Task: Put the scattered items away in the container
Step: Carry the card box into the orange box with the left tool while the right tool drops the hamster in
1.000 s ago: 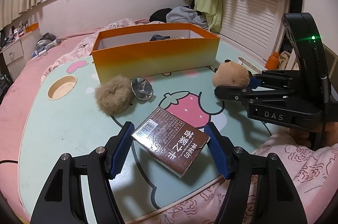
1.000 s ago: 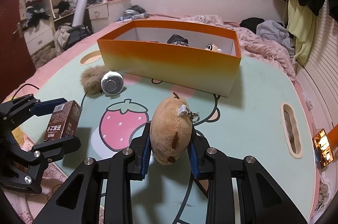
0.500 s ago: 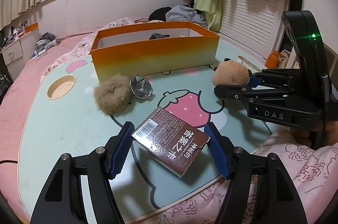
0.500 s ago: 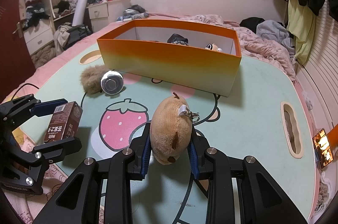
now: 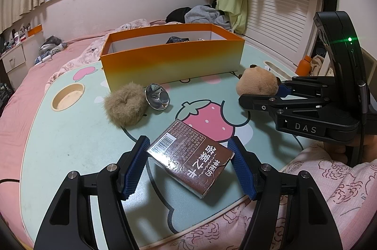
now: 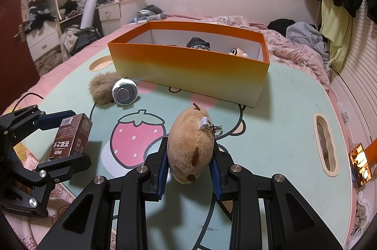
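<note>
A brown carton (image 5: 190, 155) is held between the blue pads of the left claw (image 5: 188, 165), tilted, its long axis running diagonally from the barcode end at the far left to the near right; in the right wrist view the carton (image 6: 70, 137) is seen gripped just above the near edge of the bench (image 6: 282, 127). Chinese characters are printed in white on its dark face, with a barcode at one end; the small print cannot be read. A tan plush toy (image 6: 190, 146) is clenched in the right claw (image 6: 189, 167), its long axis pointing away along the fingers toward the orange box (image 6: 188, 68), a white tag and metal clasp on its back. In the left wrist view the same toy (image 5: 256, 82) is seen at the tip of the right claw (image 5: 261, 94), whose body is marked "DAS".

A furry beige scrunchie (image 5: 124, 104) and a shiny metal funnel (image 5: 156, 96) are seen touching, just in front of the box (image 5: 174, 61), in which a dark item and a small figure are partly visible. The mint bench top is printed with a strawberry (image 5: 207, 118) and cartoon outlines, with a round cup hole at the left. The bench is set on a pink bed; curtains, hanging clothes, drawers and cluttered shelves are seen around the room.
</note>
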